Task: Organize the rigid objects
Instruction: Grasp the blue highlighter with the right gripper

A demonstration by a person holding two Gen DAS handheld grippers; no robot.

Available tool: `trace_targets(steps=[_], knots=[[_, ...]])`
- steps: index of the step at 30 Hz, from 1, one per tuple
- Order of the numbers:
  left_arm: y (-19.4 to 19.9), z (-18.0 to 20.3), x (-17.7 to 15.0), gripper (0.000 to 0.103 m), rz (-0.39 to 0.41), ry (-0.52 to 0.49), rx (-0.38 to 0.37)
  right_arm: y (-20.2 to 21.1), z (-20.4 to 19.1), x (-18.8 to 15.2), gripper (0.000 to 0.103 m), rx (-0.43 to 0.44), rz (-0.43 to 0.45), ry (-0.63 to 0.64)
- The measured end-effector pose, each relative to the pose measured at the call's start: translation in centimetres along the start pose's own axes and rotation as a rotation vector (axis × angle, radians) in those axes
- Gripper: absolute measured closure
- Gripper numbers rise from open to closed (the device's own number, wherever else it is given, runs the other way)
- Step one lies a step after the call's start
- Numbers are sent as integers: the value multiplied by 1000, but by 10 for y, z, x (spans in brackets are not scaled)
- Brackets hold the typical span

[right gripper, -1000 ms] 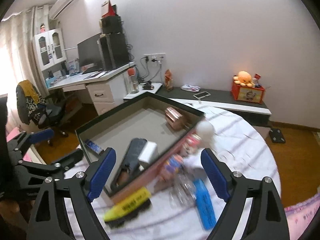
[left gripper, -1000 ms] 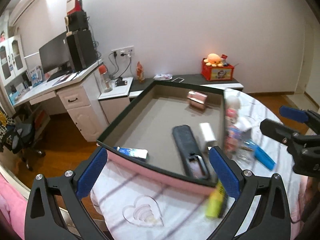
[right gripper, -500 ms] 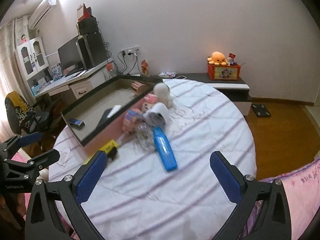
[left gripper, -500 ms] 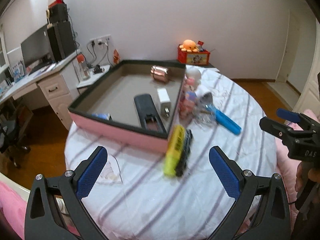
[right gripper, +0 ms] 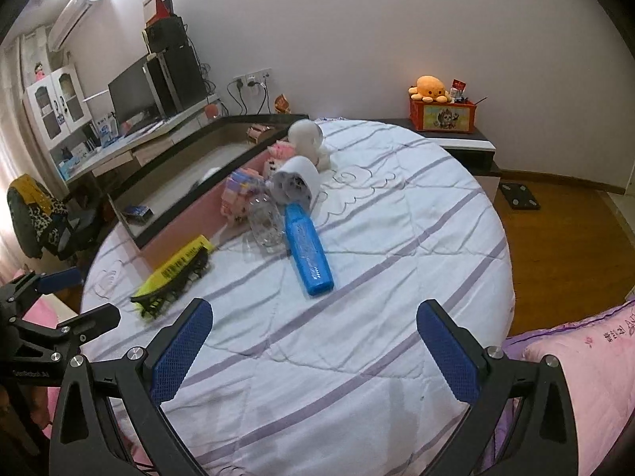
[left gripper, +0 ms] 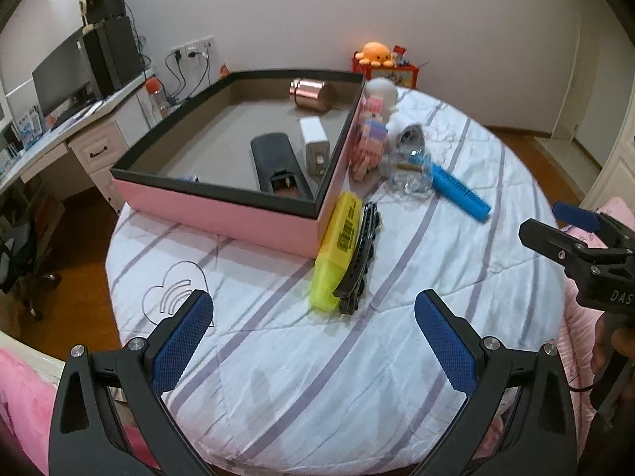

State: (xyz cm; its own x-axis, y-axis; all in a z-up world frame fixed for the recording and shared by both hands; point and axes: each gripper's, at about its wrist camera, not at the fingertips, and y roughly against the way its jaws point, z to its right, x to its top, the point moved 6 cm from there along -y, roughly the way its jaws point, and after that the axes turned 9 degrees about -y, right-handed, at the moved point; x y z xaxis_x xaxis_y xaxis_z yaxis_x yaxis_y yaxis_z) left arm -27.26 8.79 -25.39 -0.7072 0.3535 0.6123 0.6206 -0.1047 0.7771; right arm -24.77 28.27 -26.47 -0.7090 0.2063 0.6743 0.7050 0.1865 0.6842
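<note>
A pink box [left gripper: 222,214] with a dark rim sits on the round table and holds a black remote [left gripper: 278,166], a white charger [left gripper: 314,144] and a copper can [left gripper: 311,95]. Beside it lie a yellow highlighter [left gripper: 337,246], a black hair clip [left gripper: 359,258], a blue highlighter [left gripper: 458,190], a clear bottle [right gripper: 265,224], a white roll [right gripper: 295,180] and pink toy blocks [left gripper: 371,142]. My left gripper [left gripper: 313,337] is open and empty above the table's near edge. My right gripper [right gripper: 313,341] is open and empty, well back from the blue highlighter [right gripper: 309,254].
The table wears a white quilt with purple stripes [right gripper: 397,238]. A desk with a monitor [left gripper: 59,75] stands at the left. A low cabinet with a red box and orange plush [right gripper: 440,107] stands by the wall. Pink bedding [right gripper: 575,349] lies at the right.
Both grippers have pulled back and up from the box. The view went from close over the box to the whole table. Both stayed open and empty.
</note>
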Motion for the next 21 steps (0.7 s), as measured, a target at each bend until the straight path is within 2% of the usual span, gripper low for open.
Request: trace_targets(steps=[2, 5, 7, 10, 16, 18, 21], knots=[[-9, 0, -2, 0, -23, -8, 9, -9, 1, -3, 15, -4, -19, 16], [-14, -2, -4, 0, -25, 1, -16, -23, 3, -6, 24, 5, -50, 32], [-13, -6, -4, 0, -15, 13, -39, -30, 2, -5, 24, 16, -61, 38], [-14, -17, -3, 0, -12, 32, 1, -37, -1, -3, 25, 26, -57, 60], [-16, -33, -6, 0, -13, 103, -38, -56, -5, 8, 30, 7, -56, 96], [-14, -37, -6, 0, -1, 123, -49, -60, -7, 11, 36, 23, -64, 101], [-20, -46, -9, 0, -30, 107, 30, -70, -13, 11, 53, 37, -84, 134]])
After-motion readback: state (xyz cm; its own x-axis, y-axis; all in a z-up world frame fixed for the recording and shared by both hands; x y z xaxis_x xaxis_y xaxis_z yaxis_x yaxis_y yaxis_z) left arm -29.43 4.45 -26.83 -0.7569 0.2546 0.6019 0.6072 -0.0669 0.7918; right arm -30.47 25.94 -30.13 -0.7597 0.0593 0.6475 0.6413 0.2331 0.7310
